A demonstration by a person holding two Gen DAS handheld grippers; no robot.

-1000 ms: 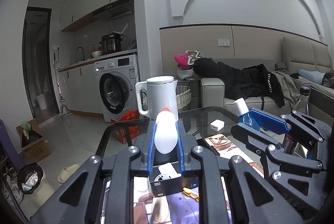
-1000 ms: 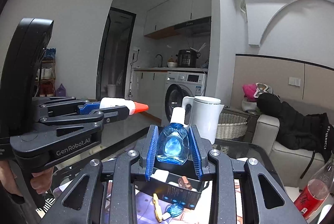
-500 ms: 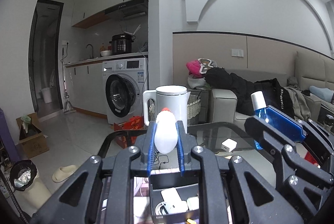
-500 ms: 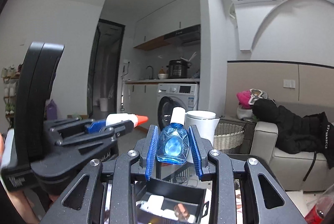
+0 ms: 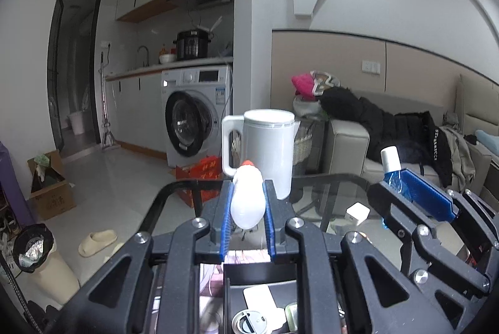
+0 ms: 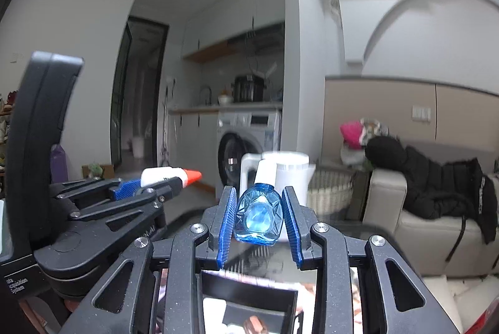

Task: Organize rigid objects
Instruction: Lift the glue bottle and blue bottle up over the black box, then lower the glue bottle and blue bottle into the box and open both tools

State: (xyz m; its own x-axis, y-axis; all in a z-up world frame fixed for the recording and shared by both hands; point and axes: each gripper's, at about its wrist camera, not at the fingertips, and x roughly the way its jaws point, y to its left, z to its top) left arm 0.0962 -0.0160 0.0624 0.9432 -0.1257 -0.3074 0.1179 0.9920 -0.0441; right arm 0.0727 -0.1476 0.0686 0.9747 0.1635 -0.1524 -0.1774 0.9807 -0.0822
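Left gripper (image 5: 247, 217) clamps white squeeze bottle (image 5: 246, 203) mid-body, frame centre; light, slightly yielding plastic. Right gripper (image 6: 259, 223) pinches blue glass-like bottle (image 6: 258, 217) at its shoulders; smooth, likely slippery. Black organizer box (image 5: 259, 278) lies below, lower centre.

Both grippers, left (image 5: 247, 228) and right (image 6: 259, 225), are showing matte black linkage arms, silver screws and ribbed blue fingers (image 6: 227, 225); white lettering is marking the left's housing.

Two grippers (image 5: 247, 211) (image 6: 258, 217) — each holds one bottle. One white bottle (image 5: 246, 200), one blue bottle (image 6: 259, 217). One kettle (image 5: 268, 153), one washer (image 5: 196, 122), one black box (image 5: 265, 296), one slipper (image 5: 97, 242) — and one sofa (image 5: 349, 140).
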